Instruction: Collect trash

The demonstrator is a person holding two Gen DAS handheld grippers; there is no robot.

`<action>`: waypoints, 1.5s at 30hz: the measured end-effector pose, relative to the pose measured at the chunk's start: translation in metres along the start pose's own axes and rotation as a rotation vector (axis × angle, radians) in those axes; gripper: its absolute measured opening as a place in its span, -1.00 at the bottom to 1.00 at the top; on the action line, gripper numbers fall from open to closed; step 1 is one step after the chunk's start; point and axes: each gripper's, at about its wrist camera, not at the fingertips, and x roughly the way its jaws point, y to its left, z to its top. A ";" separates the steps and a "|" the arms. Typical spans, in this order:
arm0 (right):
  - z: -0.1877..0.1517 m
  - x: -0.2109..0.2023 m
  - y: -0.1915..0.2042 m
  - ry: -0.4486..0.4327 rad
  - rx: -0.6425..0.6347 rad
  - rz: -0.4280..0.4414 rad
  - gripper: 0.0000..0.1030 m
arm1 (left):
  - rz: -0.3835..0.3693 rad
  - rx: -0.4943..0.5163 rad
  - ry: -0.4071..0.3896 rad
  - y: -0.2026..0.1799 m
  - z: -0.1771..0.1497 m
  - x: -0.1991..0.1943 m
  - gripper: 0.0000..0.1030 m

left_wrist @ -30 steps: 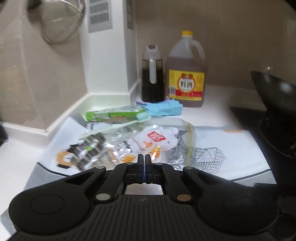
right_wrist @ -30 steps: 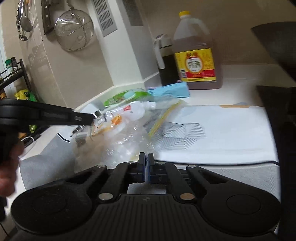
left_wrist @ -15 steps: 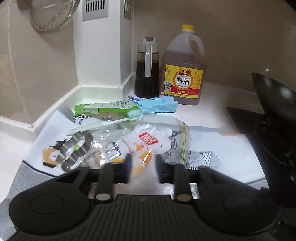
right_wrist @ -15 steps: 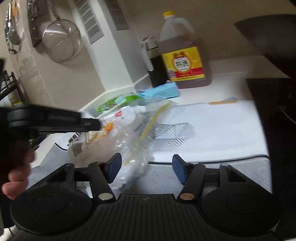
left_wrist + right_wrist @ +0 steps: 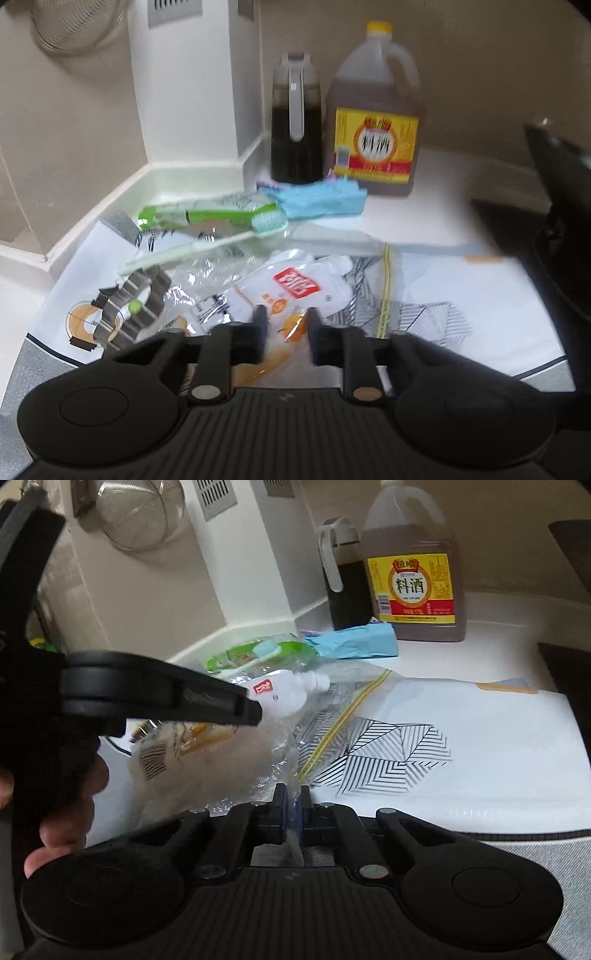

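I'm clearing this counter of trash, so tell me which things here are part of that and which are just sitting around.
Trash job: zip bag, white pouch, toothbrush, green wrapper, blue glove.
Just lying about: cooking wine jug, dark sauce bottle, wire strainer, patterned mat.

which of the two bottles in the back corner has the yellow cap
The big jug with the yellow and red label, standing right of the dispenser bottle. That narrower, dark bottle has a grey lid and a handle down its front instead.

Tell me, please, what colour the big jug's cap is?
Yellow: the big jug's cap shows best in the left wrist view.
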 end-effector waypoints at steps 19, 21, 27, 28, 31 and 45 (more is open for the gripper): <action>-0.031 -0.116 -0.032 -0.136 0.006 -0.133 -0.97 | 0.037 -0.037 -0.175 0.054 -0.031 -0.125 -0.91; -0.038 -0.128 -0.035 -0.138 -0.010 -0.173 -0.97 | 0.030 -0.044 -0.175 0.057 -0.037 -0.131 -0.91; -0.051 -0.139 -0.038 -0.130 -0.031 -0.201 -0.97 | 0.043 -0.073 -0.187 0.065 -0.050 -0.141 -0.91; -0.053 -0.138 -0.038 -0.123 -0.028 -0.198 -0.96 | 0.047 -0.078 -0.190 0.068 -0.052 -0.143 -0.91; -0.054 -0.134 -0.037 -0.107 -0.010 -0.187 -0.90 | 0.060 -0.106 -0.196 0.078 -0.062 -0.150 -0.91; -0.060 -0.122 -0.029 -0.078 -0.023 -0.180 -0.85 | 0.088 -0.214 -0.226 0.100 -0.114 -0.152 0.20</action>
